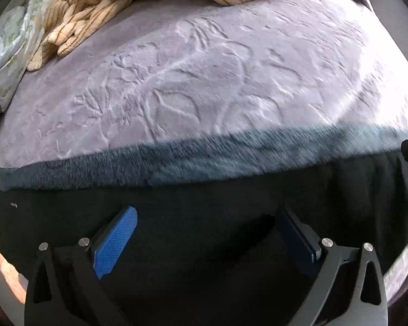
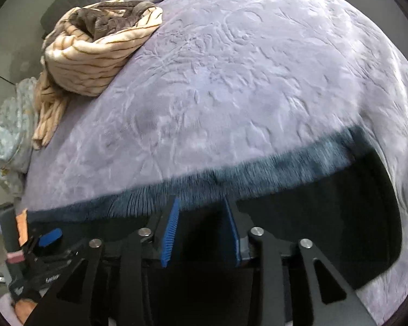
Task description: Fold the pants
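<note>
The black pants (image 1: 193, 198) lie across a lilac bedspread (image 1: 204, 81), with a blue-grey ribbed waistband (image 1: 176, 163) along their far edge. My left gripper (image 1: 206, 212) hovers over the black cloth with its blue pads (image 1: 114, 241) wide apart and nothing between them. In the right wrist view the waistband (image 2: 258, 171) runs across the middle. My right gripper (image 2: 201, 201) has its blue pads (image 2: 170, 233) partly apart at the waistband's near edge, over the black pants (image 2: 326, 217). I cannot tell if cloth is pinched. The left gripper also shows in the right wrist view (image 2: 49, 237).
A cream striped blanket (image 2: 95, 54) is bunched at the far left of the bed, also in the left wrist view (image 1: 95, 8). A pale floral cloth (image 2: 8, 135) lies at the left edge. The lilac bedspread (image 2: 258, 81) stretches beyond the pants.
</note>
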